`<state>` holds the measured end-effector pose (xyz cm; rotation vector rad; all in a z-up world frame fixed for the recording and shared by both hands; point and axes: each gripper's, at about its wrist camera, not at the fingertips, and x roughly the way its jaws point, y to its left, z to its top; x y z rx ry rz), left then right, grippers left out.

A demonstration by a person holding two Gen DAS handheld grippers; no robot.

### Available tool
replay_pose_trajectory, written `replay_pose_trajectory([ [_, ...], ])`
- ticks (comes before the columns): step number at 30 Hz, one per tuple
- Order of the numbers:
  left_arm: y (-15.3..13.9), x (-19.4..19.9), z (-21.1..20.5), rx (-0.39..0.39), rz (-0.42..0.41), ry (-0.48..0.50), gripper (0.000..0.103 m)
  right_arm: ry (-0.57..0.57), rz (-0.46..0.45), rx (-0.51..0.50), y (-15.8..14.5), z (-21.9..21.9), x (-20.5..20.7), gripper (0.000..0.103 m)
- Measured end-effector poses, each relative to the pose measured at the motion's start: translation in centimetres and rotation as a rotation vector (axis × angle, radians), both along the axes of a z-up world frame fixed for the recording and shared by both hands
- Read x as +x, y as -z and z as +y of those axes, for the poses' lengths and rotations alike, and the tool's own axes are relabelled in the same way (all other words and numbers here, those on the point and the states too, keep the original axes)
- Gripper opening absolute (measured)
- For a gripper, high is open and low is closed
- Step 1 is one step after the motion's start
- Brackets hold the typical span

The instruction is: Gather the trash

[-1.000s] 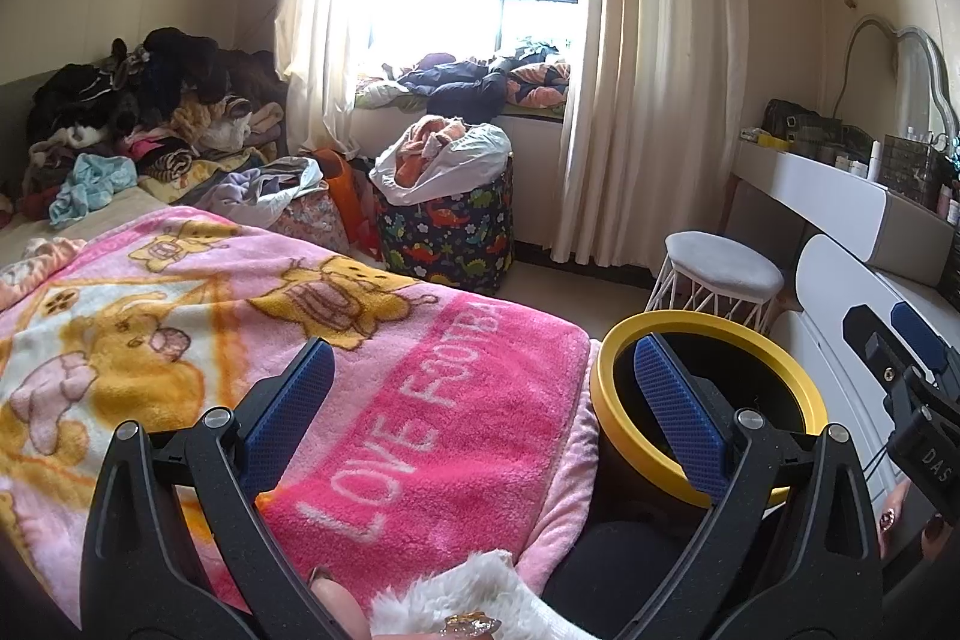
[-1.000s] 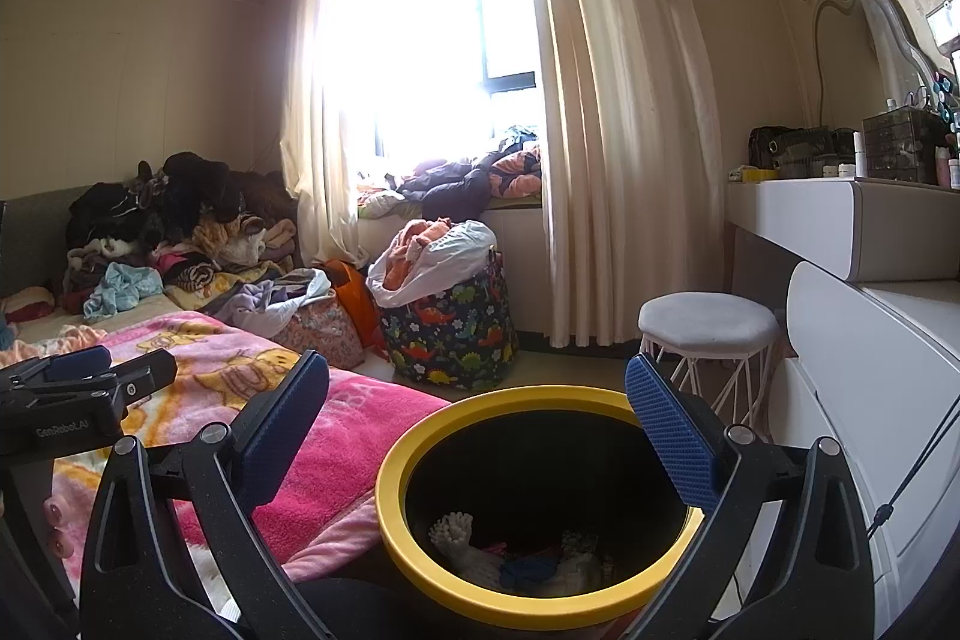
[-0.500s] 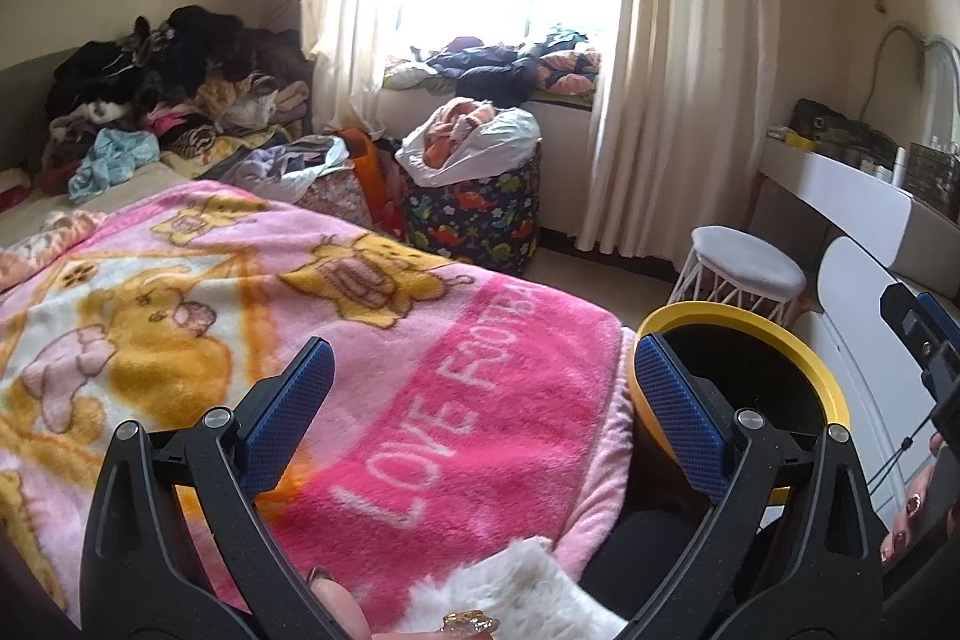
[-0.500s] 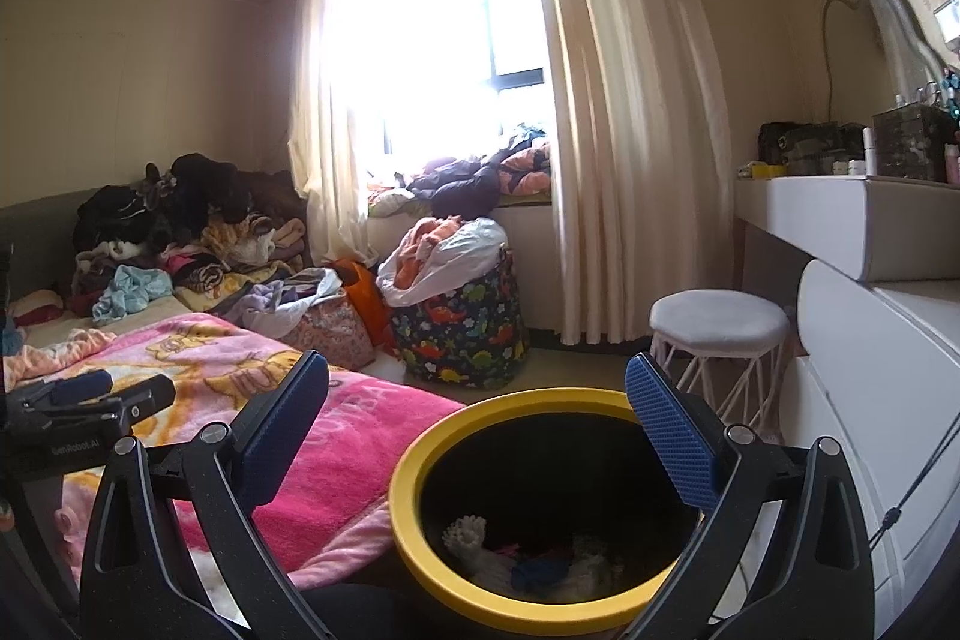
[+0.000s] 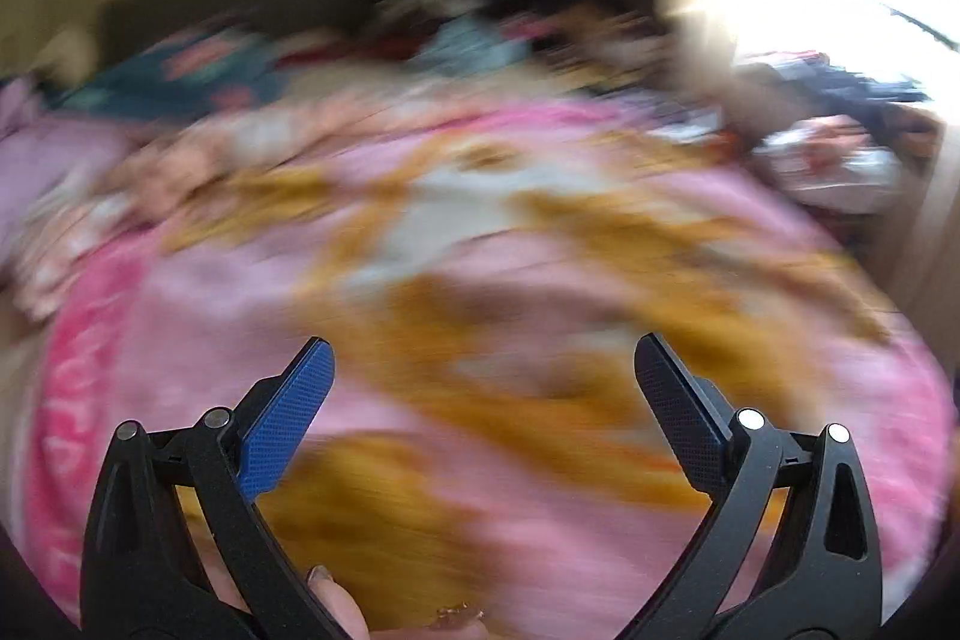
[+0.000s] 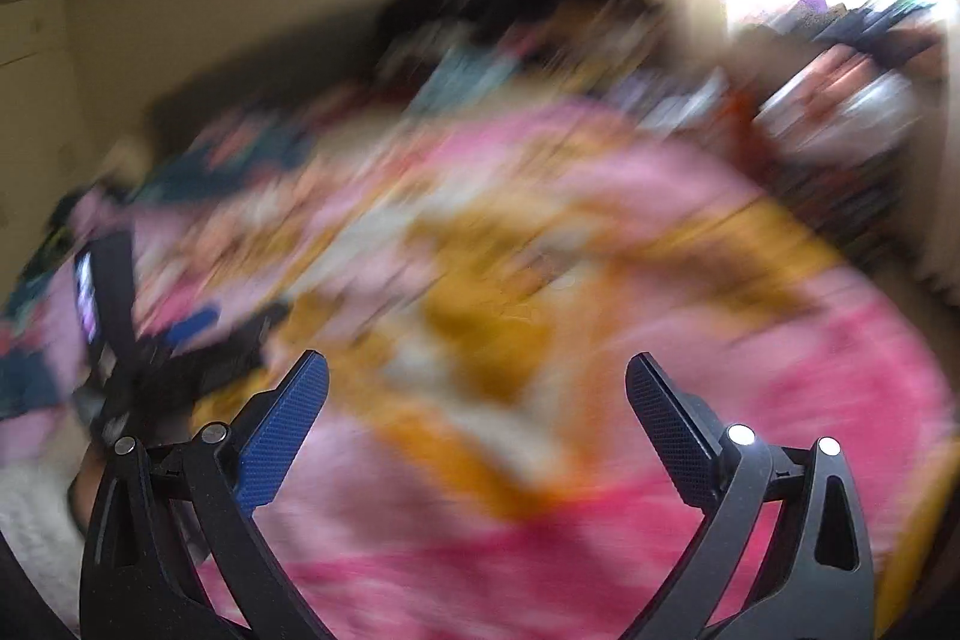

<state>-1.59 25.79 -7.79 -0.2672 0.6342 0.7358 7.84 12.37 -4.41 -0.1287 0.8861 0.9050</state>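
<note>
Both wrist views were heavily motion-blurred. The left gripper (image 5: 483,388) was over the pink and orange blanket (image 5: 540,520), jaws wide apart, nothing between them. The right gripper (image 6: 477,400) was over the same blanket, jaws likewise apart and empty; the left gripper showed at its near left. Piled clothes (image 5: 480,16) lay far. No trash could be made out through the blur.

Blanket (image 5: 540,280): soft fleecy cloth, blurred. Claw pads (image 5: 288,418): blue textured rubber-like; frame matt blk plastic.
</note>
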Motion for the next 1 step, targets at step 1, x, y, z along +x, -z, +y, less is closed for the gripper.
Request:
replay_pose_trajectory([
  [1,0.94,-0.15,1.76,0.0,0.03,-0.051,0.092,-0.038,0.047,-0.06,2.38,3.35,0.28,0.097],
])
